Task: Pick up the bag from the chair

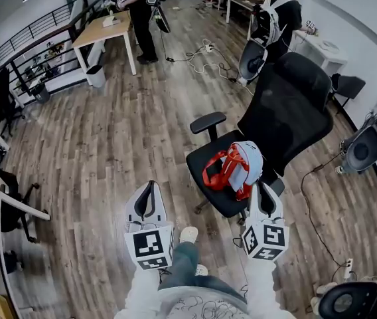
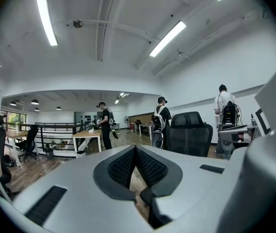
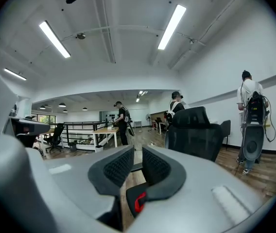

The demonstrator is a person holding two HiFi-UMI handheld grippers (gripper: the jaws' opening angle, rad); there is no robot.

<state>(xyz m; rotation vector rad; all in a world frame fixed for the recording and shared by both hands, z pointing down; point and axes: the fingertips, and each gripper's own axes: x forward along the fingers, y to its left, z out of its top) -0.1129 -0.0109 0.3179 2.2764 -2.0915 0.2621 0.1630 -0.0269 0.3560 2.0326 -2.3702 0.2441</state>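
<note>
Over the wood-plank floor (image 1: pixel 109 138) of your open office, with a desk (image 1: pixel 102 28) far left, your left gripper (image 1: pixel 145 186) is closed and empty, the orange-and-blue bag (image 1: pixel 235 168) lies on the black chair (image 1: pixel 288 105) seat, and your right gripper (image 1: pixel 263 190), jaws a crack apart, holds nothing.

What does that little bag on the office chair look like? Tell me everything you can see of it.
The bag is small and soft, seemingly pale blue-grey cloth, with bright orange-red straps bunched along its left side. It lies slumped on the black seat of the office chair, toward the seat's near edge and in front of the dark backrest. It looks closed and lightly filled. As far as shows, it rests on the seat alone and nothing holds it.
</note>
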